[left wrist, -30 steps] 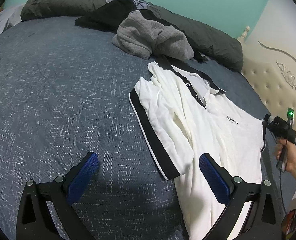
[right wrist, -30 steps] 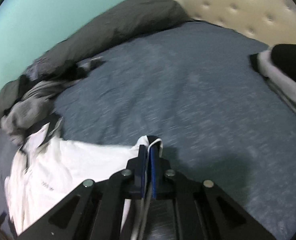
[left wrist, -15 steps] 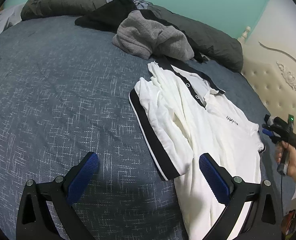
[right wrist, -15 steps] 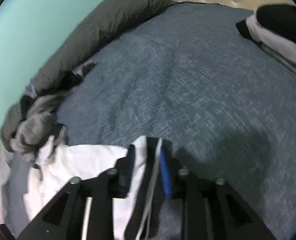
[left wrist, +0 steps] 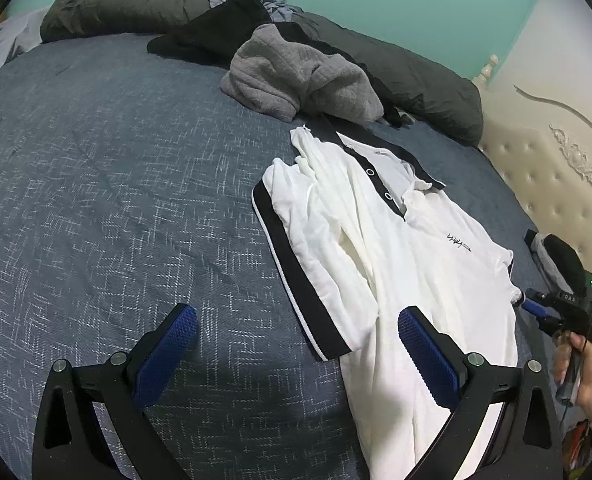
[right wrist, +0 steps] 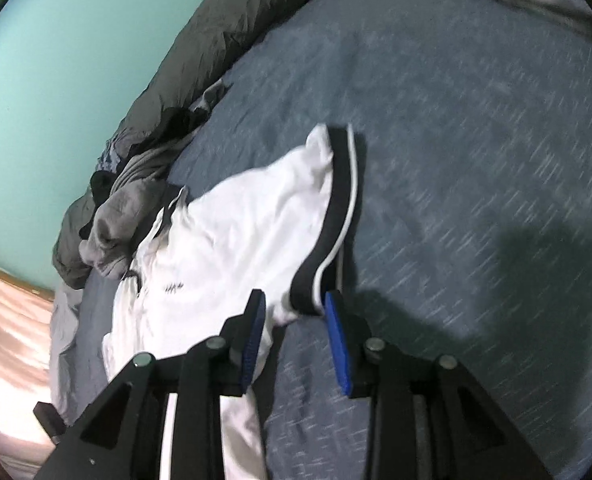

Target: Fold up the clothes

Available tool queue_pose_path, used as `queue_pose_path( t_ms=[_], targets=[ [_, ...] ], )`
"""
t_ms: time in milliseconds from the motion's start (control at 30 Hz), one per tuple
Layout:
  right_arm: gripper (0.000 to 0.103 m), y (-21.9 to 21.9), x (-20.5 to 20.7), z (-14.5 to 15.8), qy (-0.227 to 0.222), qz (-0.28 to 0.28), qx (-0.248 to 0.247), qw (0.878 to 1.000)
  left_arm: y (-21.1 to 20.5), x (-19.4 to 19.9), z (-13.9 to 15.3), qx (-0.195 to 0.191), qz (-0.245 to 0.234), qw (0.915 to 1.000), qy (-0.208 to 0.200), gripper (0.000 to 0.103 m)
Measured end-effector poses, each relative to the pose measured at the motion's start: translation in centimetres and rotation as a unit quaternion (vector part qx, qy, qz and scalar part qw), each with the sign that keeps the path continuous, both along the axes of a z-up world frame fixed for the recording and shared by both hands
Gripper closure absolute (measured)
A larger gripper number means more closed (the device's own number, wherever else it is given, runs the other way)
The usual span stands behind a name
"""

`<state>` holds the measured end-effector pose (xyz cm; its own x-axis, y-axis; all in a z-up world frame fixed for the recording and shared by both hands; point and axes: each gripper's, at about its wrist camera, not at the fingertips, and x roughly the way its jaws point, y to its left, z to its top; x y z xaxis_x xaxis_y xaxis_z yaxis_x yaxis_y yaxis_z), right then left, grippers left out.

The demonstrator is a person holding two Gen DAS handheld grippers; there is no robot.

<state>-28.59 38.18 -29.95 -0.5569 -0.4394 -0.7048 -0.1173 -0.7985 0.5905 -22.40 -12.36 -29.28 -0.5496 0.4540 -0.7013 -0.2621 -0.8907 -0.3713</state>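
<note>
Since the earlier frame the right hand-held gripper point(right wrist: 293, 312) has let go of the sleeve: its blue pads, then clamped on the black-trimmed cuff, now stand apart with the cuff point(right wrist: 332, 220) lying loose just ahead of them and a bit of it between the tips, not pinched. Its view has swung and rolled, so more of the white polo shirt point(left wrist: 396, 248) shows now. Left hand-held gripper point(left wrist: 296, 344) unchanged, jaws wide, nothing between them, hovering over the blue bedspread point(left wrist: 115, 200).

Shirt lies flat, front up, on the bed. Its long axis runs away from the left hand-held gripper: hem nearest, under that gripper's right finger point(left wrist: 424, 352), collar at the far end toward the grey garment point(left wrist: 300, 76). Left sleeve is folded in across the body, its black band running along the same axis. Dark duvet point(left wrist: 416, 80) bunched beyond.

Left wrist view shows the placket, the chest logo, the tufted headboard point(left wrist: 552, 184) and the person's right hand point(left wrist: 580, 372) gripping the other handle. Right wrist view, motion-blurred, shows the freed right sleeve spread outward past its tips, which is cut off at the edge in the left view.
</note>
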Motion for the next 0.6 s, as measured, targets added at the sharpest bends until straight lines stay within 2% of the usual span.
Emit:
queue_pose_path(
  t_ms=[67, 167, 233, 433, 567, 600],
  targets=[
    [0.072, -0.4, -0.2, -0.3, 0.001, -0.004, 0.013, 1.000, 0.0, 0.0, 0.0, 0.000, 0.001, 1.0000, 0.000, 0.000],
    [0.095, -0.7, -1.1, -0.7, 0.000, -0.014, 0.030, 0.999, -0.2, -0.1, 0.0, 0.001, 0.002, 1.0000, 0.000, 0.000],
    [0.100, 0.1, -1.0, -0.8, 0.006, -0.024, 0.014, 1.000, -0.2, -0.1, 0.0, 0.000, 0.002, 1.0000, -0.001, 0.000],
    [0.103, 1.4, -0.4, -0.4, 0.017, -0.029, 0.025, 0.999, -0.1, -0.1, 0.0, -0.001, 0.001, 1.0000, 0.000, 0.000],
    [0.103, 1.4, -0.3, -0.3, 0.021, -0.026, 0.012, 0.999, 0.0, -0.1, 0.0, -0.002, 0.001, 1.0000, 0.000, 0.000],
    [0.099, 1.4, -0.4, -0.3, 0.024, -0.023, 0.007, 0.999, 0.0, -0.1, -0.1, -0.002, 0.001, 1.0000, -0.001, 0.000]
  ],
)
